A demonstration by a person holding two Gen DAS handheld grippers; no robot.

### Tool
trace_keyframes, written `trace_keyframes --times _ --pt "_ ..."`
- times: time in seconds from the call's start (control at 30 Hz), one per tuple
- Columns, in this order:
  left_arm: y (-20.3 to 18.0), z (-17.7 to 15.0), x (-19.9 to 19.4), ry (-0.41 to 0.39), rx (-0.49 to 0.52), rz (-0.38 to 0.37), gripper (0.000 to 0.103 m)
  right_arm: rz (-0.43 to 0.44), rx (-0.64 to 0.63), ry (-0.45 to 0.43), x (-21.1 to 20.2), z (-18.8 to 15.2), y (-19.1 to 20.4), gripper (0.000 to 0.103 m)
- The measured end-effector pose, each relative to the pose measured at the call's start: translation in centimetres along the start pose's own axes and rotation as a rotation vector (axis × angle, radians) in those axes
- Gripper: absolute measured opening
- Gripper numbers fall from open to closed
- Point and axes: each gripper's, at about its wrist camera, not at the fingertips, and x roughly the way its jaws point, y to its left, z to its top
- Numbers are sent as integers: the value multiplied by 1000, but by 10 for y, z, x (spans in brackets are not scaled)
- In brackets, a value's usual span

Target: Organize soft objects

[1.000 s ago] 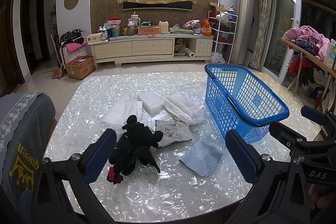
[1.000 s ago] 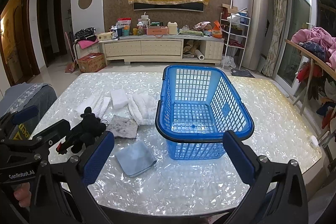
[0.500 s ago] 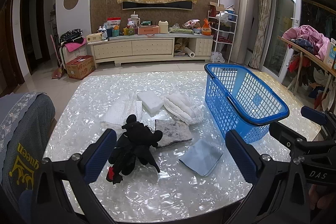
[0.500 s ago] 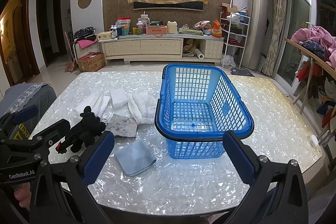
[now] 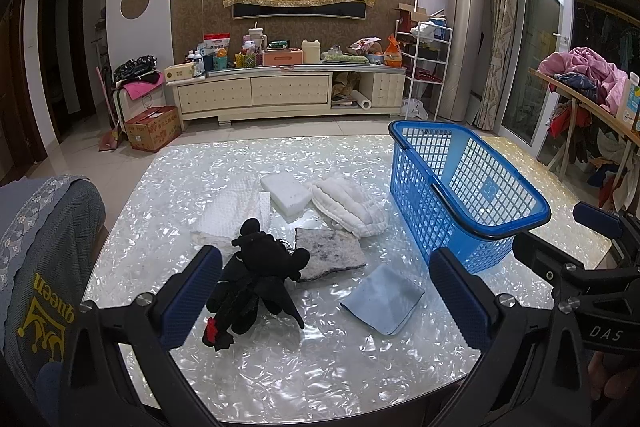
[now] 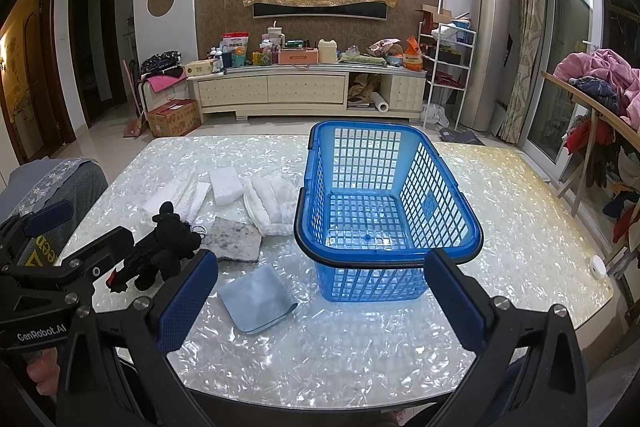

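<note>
A black plush toy (image 5: 256,279) lies on the pearly table (image 5: 320,367), just ahead of my open, empty left gripper (image 5: 326,297). Beside it lie a grey felt pad (image 5: 328,253), a light blue cloth (image 5: 384,297), a white sponge block (image 5: 286,193), a white folded quilted cloth (image 5: 348,205) and a white textured towel (image 5: 232,211). An empty blue plastic basket (image 6: 384,203) stands to the right, straight ahead of my open, empty right gripper (image 6: 320,301). The plush (image 6: 160,247) and blue cloth (image 6: 256,301) also show in the right wrist view.
A grey chair back (image 5: 36,251) with yellow lettering stands at the table's left edge. A small white round object (image 6: 597,262) sits near the right edge. A TV cabinet (image 5: 280,95) and a clothes-laden rack (image 5: 588,87) stand beyond the table.
</note>
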Motion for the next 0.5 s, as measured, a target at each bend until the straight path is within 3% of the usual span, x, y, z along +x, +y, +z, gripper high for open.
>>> trace_keyframes --times 0.5 --pt "-1 -2 0 4 -6 1 103 3 -8 0 0 -1 0 103"
